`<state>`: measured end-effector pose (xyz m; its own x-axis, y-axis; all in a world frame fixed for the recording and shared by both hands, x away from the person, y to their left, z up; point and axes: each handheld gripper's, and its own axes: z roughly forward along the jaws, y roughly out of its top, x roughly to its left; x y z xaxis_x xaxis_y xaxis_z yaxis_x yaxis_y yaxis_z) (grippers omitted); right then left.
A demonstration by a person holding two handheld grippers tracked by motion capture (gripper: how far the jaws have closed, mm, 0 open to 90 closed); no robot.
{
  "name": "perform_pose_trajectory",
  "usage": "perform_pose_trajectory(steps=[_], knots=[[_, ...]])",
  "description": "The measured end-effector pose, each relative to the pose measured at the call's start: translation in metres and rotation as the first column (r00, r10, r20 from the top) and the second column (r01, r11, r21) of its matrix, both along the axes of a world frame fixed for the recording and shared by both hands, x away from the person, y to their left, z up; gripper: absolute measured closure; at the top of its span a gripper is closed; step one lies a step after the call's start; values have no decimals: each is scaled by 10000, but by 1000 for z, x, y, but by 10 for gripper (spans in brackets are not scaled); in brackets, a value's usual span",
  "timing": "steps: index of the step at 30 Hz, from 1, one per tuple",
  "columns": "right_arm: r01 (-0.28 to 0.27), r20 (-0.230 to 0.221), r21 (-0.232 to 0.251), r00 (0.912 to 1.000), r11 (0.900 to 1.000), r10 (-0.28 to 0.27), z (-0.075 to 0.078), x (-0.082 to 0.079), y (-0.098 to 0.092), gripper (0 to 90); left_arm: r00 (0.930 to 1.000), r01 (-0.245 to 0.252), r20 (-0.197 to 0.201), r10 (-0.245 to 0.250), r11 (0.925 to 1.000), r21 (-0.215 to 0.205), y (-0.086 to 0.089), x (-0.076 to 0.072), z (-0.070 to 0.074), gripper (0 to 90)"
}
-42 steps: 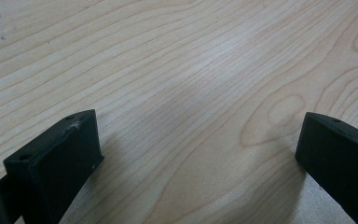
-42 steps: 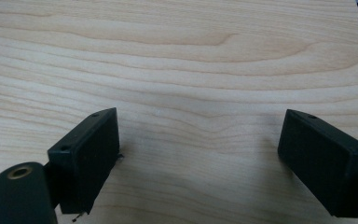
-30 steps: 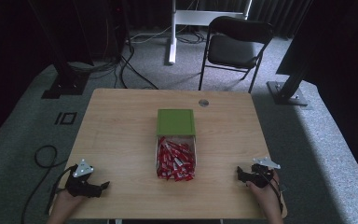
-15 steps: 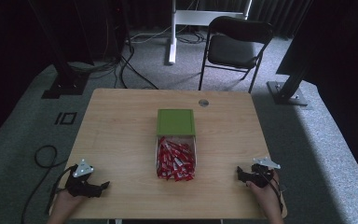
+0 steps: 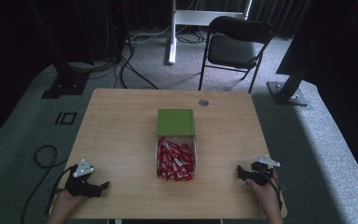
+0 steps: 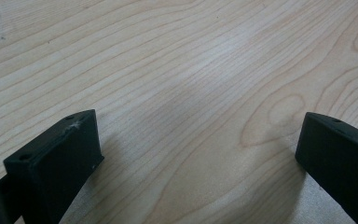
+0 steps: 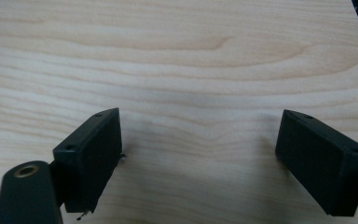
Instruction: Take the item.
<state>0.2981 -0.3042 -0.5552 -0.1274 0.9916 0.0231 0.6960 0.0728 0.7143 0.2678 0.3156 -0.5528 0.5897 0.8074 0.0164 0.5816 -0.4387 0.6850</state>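
Nothing appears begun: the left gripper [image 5: 103, 185] and right gripper [image 5: 239, 172] are rested on the wooden table [image 5: 121, 140] with jaws spread and empty, while the clear box of red sachets [image 5: 175, 158] and its green lid [image 5: 175, 122] are left untouched between them, well apart from both.

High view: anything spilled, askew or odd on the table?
Nothing spilled. The red packets sit heaped inside the clear box, with the green lid lying square just behind it. Both grippers, left and right, rest open near the table's front corners.
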Motion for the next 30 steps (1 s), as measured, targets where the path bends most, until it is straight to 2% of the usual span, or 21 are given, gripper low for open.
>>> perform_pose_trajectory(steps=[6, 7, 15, 17, 19, 20, 23, 24, 26, 30], knots=[[-78, 169, 74, 9998, 9999, 77, 8, 1, 3, 142, 10000, 0, 0, 0, 10000, 1, 0, 0, 0, 8], [-196, 277, 47, 9994, 9998, 194, 14, 2, 5, 143, 10000, -2, 1, 2, 10000, 0, 0, 0, 0, 8], [-443, 387, 262, 9983, 9987, 433, 23, 3, 9, 152, 10000, -2, 2, 2, 10000, -3, 0, 0, 0, 8], [-494, 469, -36, 9977, 9988, 495, 26, 3, 12, 153, 10000, -1, 0, 1, 10000, -1, 0, 0, 0, 8], [-539, 498, -48, 9973, 9985, 541, 27, 3, 14, 153, 10000, -1, 1, 1, 10000, -1, 0, 0, 0, 8], [-627, 526, 205, 9967, 9978, 615, 30, 4, 16, 154, 10000, -2, 1, 2, 10000, -1, 0, 0, 0, 8], [-679, 591, 266, 9961, 9973, 662, 33, 5, 18, 153, 10000, -3, 1, 3, 10000, -3, 0, 0, 0, 8], [-807, 728, 629, 9944, 9947, 761, 37, 5, 20, 154, 10000, 1, 4, -1, 10000, -10, 0, 0, 0, 8], [-916, 819, 274, 9927, 9954, 891, 40, 6, 23, 153, 10000, -2, 1, 2, 10000, -4, 0, 0, 0, 8], [-1023, 898, 358, 9910, 9941, 988, 46, 6, 28, 154, 10000, -6, -2, 6, 10000, -4, 0, 0, 0, 8]])
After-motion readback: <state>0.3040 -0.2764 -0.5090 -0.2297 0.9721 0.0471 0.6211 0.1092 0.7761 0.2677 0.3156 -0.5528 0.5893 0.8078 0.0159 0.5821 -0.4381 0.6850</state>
